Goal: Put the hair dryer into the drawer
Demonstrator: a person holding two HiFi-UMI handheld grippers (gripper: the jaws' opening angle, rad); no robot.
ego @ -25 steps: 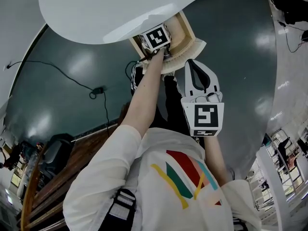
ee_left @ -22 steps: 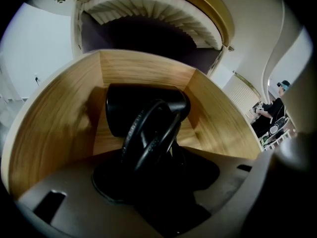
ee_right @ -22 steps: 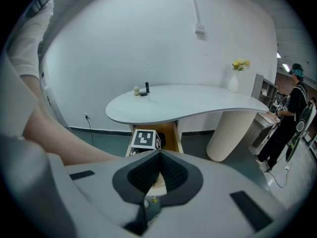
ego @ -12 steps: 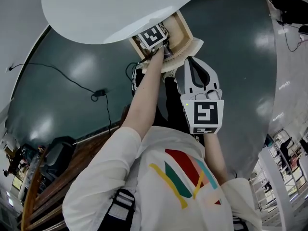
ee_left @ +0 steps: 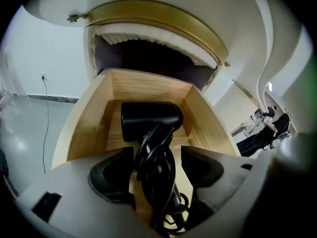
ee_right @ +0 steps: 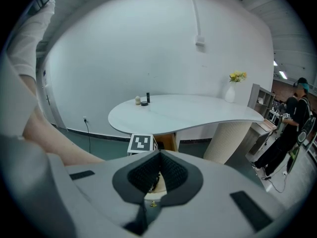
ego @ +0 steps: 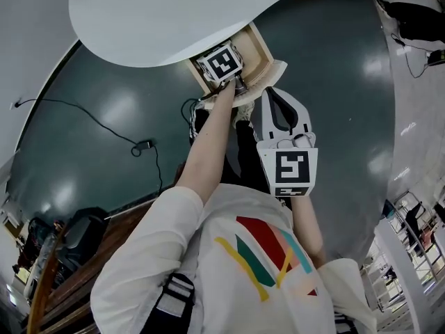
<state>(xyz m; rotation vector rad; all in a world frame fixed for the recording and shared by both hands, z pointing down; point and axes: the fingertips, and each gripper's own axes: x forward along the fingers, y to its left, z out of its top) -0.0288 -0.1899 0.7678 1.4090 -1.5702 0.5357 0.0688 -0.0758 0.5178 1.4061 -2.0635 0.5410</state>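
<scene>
1. Hair dryer [ee_left: 151, 122]: black, lying in the wooden drawer [ee_left: 86, 133], body toward the drawer's back wall, coiled cord [ee_left: 159, 180] toward its front.
2. Left gripper [ee_left: 157, 157]: fingers [ee_left: 111, 175] spread wide, having just been opening; the cord lies loose between them, ungripped.
3. Right gripper [ee_right: 157, 175]: fingers closed together on nothing, held back from the drawer.
4. Drawer stands pulled out beneath the white surface's [ee_right: 198, 110] edge.

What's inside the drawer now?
A black hair dryer lies on the floor of the wooden drawer, its cord bunched on top toward the near end. Anything under the dryer and cord is covered.
</scene>
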